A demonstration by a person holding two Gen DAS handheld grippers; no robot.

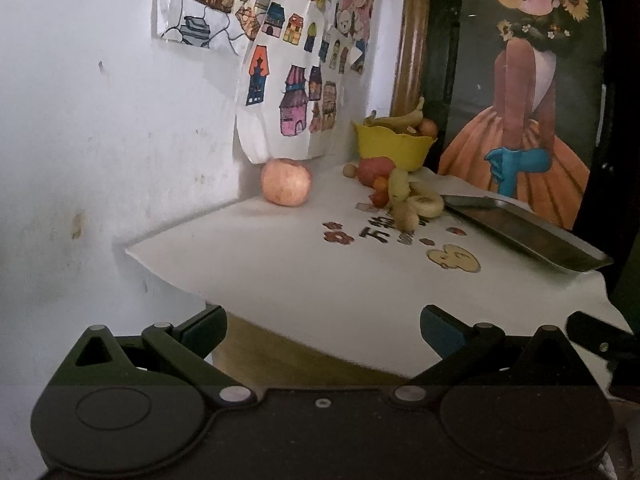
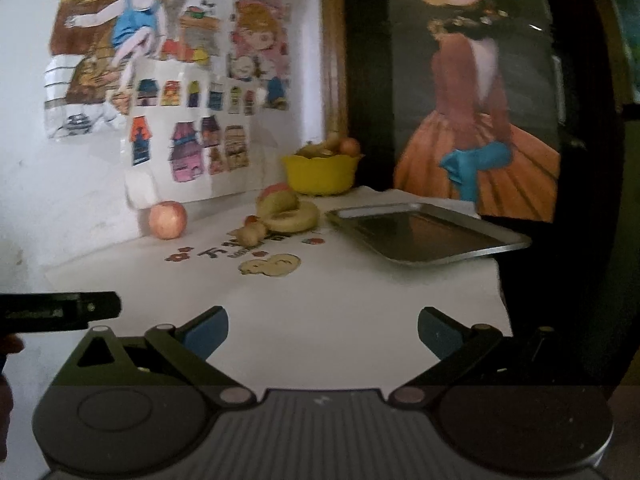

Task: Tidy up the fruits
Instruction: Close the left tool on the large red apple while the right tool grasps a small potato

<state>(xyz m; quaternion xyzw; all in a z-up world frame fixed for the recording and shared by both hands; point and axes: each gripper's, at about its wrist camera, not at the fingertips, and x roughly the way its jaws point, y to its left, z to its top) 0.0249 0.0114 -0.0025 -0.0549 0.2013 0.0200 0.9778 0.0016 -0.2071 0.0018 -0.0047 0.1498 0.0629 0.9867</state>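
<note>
A pink apple (image 1: 286, 182) (image 2: 168, 219) rests by the wall at the back left of the white cloth. A heap of loose fruit (image 1: 402, 194) (image 2: 286, 212) with bananas, small red fruits and a brown one lies before a yellow bowl (image 1: 394, 146) (image 2: 320, 173) that holds more fruit. A metal tray (image 1: 520, 230) (image 2: 424, 236) sits bare on the right. My left gripper (image 1: 323, 330) stands open at the table's near edge, far from the fruit. My right gripper (image 2: 323, 330) is open too, over the near cloth, with nothing between its fingers.
The table (image 1: 312, 272) is covered by a white cloth with printed flowers and a cartoon. Children's drawings (image 1: 296, 92) hang on the wall at the back left. A framed picture (image 1: 520, 100) leans at the back right. The left gripper's side (image 2: 60, 312) shows in the right wrist view.
</note>
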